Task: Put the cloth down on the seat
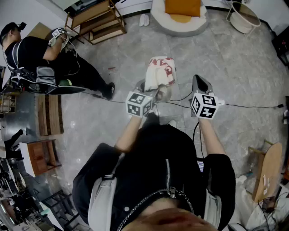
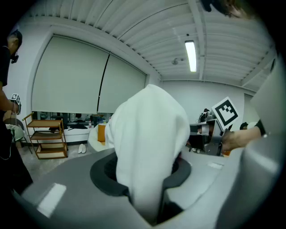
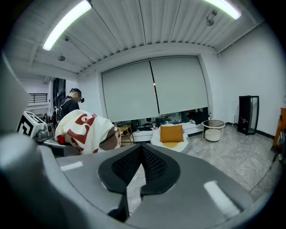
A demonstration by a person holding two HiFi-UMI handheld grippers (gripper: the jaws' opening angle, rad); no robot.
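The floor (image 1: 235, 67) is pale grey marbled tile, with a thin black cable (image 1: 248, 105) trailing across it at three o'clock from the person. In the head view a round white seat (image 1: 178, 25) with an orange cushion (image 1: 183, 8) stands at twelve o'clock, a pair of pale slippers (image 1: 144, 19) just beside it, a low wooden shelf (image 1: 97, 20) at eleven, a small round white table (image 1: 244, 18) at one, and a seated person in black (image 1: 31, 54) at ten. The cloth (image 1: 160, 72) is up in the air, well apart from the seat, bunched and clenched in the left gripper (image 1: 159, 92). The right gripper (image 1: 200, 82) beside it has its jaws drawn together on nothing. The left gripper view shows only the cloth's plain white side pinched between the pads, plus a ceiling strip light (image 2: 191, 56) and drawn roller blinds (image 2: 85, 80). The right gripper view alone gives the red print on the cloth and a tall black unit (image 3: 247, 114) against the wall at three o'clock.
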